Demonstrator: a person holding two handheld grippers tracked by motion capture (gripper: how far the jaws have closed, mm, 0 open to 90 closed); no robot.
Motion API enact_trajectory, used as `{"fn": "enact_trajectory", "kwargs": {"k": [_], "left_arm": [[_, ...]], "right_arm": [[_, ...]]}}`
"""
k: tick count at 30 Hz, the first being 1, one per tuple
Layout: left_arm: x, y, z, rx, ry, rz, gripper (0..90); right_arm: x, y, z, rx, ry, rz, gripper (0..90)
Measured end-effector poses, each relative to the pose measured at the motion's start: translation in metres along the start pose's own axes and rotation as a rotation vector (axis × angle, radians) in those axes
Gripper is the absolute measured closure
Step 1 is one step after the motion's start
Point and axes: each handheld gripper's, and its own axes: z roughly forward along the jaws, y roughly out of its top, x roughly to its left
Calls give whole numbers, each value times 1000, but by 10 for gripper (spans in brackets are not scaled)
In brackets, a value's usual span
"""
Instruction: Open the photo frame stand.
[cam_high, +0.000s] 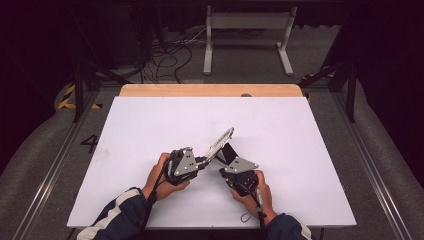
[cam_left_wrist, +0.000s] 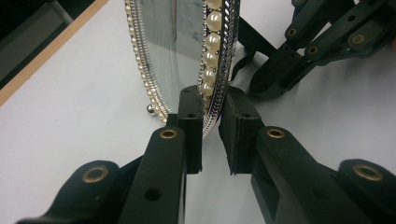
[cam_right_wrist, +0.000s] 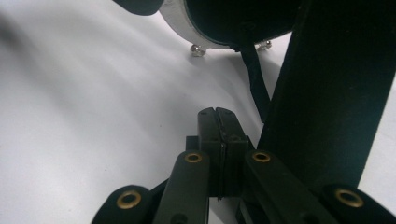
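An oval silver frame (cam_high: 221, 140) with a pearl-beaded rim and a glass face (cam_left_wrist: 173, 46) stands tilted on the white table (cam_high: 150, 130), propped by its black back stand (cam_right_wrist: 327, 93). My left gripper (cam_high: 207, 159) is shut on the frame's lower rim, which sits between the two pads (cam_left_wrist: 191, 109). My right gripper (cam_right_wrist: 217, 112) is shut with nothing between its jaws, low behind the frame and just left of the stand leg. The frame's dark back (cam_right_wrist: 224, 18) and two small ball feet (cam_right_wrist: 197, 50) show above it. The right gripper (cam_left_wrist: 280, 79) also appears beyond the frame.
The white sheet covers a wooden tabletop whose far edge (cam_high: 210, 90) shows bare. A white metal stand (cam_high: 247, 40) and loose cables (cam_high: 165, 60) lie on the floor beyond. Metal rails (cam_high: 370, 165) run along both sides.
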Motion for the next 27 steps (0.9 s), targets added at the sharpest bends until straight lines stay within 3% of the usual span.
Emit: {"fn": "enact_trajectory", "kwargs": {"k": [17,22,27], "left_arm": [[-1,0,2,-21,-31,0,778],[1,-1,0,-34,-63,-22,784],[-1,1,3,-35,-74,-15,780]], "right_arm": [[-6,-3,-5,1,6,8,900],[-10,-3,-6,0,9,15,900],[-15,-4,-8,-1,-1,29,900]]}}
